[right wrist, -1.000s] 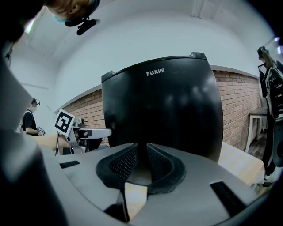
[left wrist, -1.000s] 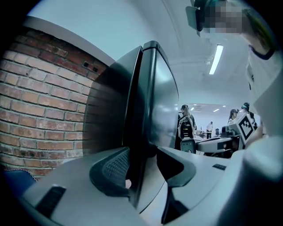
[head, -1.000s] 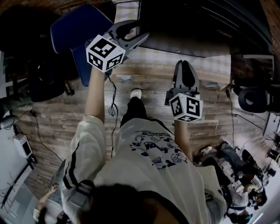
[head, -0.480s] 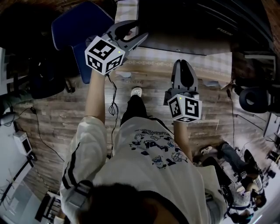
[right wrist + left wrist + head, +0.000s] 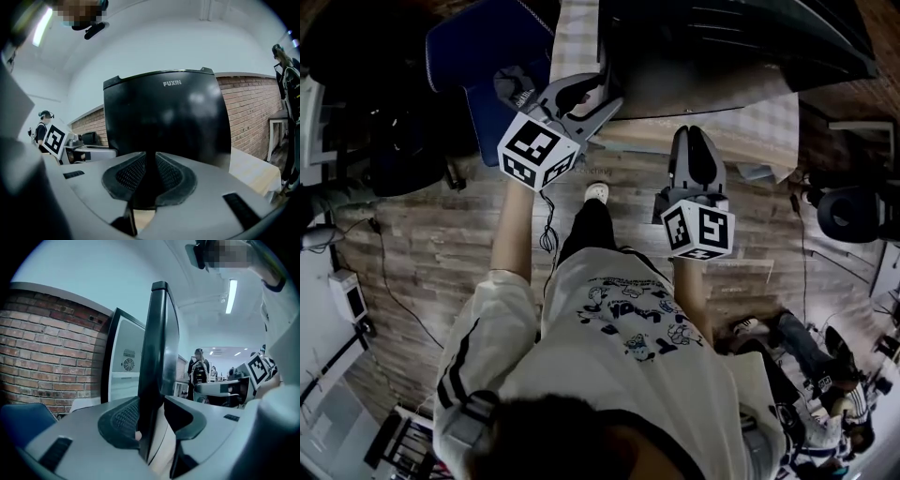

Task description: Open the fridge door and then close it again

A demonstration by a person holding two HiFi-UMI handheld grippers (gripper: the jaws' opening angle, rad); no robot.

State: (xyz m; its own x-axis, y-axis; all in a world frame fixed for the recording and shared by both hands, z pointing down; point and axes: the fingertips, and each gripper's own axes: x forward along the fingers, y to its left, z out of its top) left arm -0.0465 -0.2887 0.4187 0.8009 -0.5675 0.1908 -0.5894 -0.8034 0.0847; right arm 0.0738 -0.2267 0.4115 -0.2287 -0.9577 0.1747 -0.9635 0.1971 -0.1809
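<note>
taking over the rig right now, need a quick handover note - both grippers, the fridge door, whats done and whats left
Left gripper: its jaws have just been closing on the free edge of the fridge door, and the pads look to be on it.
Right gripper: shut, empty, pointing at the door's black front.
Door: standing open, away from the fridge body.
Done: door opened, at least partway.
Left: swing it shut, then let go.
</note>
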